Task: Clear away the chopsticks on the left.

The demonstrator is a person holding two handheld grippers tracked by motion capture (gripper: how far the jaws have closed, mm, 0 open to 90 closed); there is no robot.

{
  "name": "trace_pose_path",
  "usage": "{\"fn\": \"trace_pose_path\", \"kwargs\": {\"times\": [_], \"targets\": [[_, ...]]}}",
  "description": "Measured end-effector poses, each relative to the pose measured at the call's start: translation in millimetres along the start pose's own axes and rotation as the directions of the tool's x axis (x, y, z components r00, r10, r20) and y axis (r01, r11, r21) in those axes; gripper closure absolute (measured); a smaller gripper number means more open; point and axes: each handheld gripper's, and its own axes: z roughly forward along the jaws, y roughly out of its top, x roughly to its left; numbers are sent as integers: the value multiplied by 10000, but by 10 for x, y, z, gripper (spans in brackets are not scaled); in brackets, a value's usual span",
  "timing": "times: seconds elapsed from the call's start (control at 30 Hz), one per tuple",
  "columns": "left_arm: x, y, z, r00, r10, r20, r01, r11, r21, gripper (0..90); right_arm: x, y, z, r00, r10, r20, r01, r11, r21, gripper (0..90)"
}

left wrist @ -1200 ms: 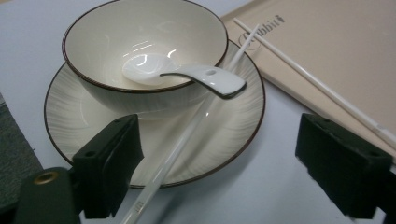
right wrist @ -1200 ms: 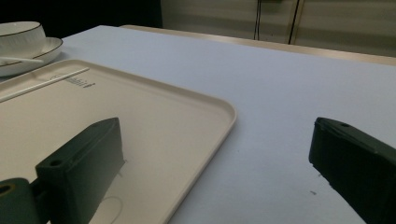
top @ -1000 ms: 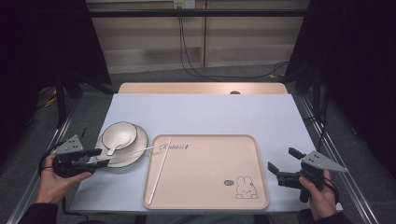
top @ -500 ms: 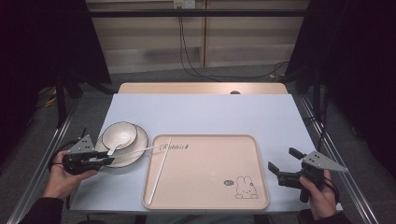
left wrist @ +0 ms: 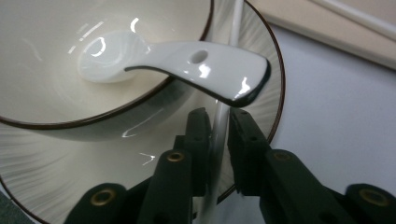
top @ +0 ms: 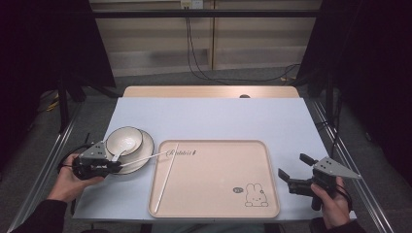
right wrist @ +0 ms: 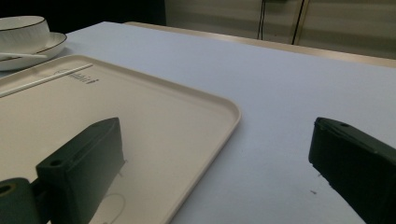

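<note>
Left gripper (left wrist: 215, 122) clenched on thin white chopstick (left wrist: 215, 140) over ribbed glossy white plate (left wrist: 70, 158); glossy ceramic spoon (left wrist: 187, 63) in dark-rimmed bowl (left wrist: 46, 70). Right gripper (top: 294, 169) released beside matte beige tray (top: 214, 204).

A lab-like recording setup is showing here: a pale blue table (top: 214, 119) is sitting between metal rails (top: 46, 165), with cables (top: 199, 58) hanging down a bare back wall (top: 160, 43) and darkness surrounding it.

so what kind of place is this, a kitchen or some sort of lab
Probably a lab or recording setup, not a kitchen: the table sits in a metal frame amid dark curtains, cables trail across the floor, and the person's hands hold grippers.
</note>
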Motion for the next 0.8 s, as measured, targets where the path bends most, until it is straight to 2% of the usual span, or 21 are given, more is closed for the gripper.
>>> {"fn": "trace_pose_path", "kwargs": {"times": [0.03, 0.07, 0.1, 0.2, 0.3, 0.47, 0.5, 0.63, 0.77, 0.8], "targets": [[5, 6, 8, 10000, 93, 22, -93, 10000, 19, 812, 0, 0, 0, 10000, -8, -7, 8, 10000, -1, 25], [18, 12, 11, 9997, 129, 220, -132, 9999, 102, 824, 0, 0, 0, 10000, -13, -6, 13, 10000, -4, 25], [8, 8, 26, 9997, -115, 221, 115, 9999, -26, 839, 0, 0, -1, 10000, -10, -6, 10, 10000, -5, 26], [25, 10, 14, 9997, 83, 242, -86, 9999, 126, 844, 0, -1, -1, 10000, 10, -5, -10, 10000, 0, 26], [29, 11, -2, 9992, -58, 396, 52, 9999, 164, 847, 0, -1, -1, 10000, 11, -3, -11, 10000, -4, 25], [24, -3, -32, 9987, -378, 350, 379, 9993, -20, 848, 1, 0, -1, 10000, -1, -5, 1, 10000, -4, 25], [29, 1, -43, 9977, -494, 455, 491, 9988, 67, 848, 0, 0, 0, 10000, 17, -4, -17, 10000, -1, 25], [6, 6, -57, 9955, -772, 548, 780, 9969, -122, 849, 1, 0, 2, 10000, 54, 27, -54, 10000, -35, 25], [-24, 24, -70, 9947, -926, 452, 935, 9954, -189, 849, -1, 1, 1, 10000, 62, 19, -62, 10000, -24, 25], [-26, 28, -75, 9937, -969, 571, 982, 9950, -202, 849, -1, 2, 0, 10000, 67, 8, -67, 10000, -29, 26]]}}
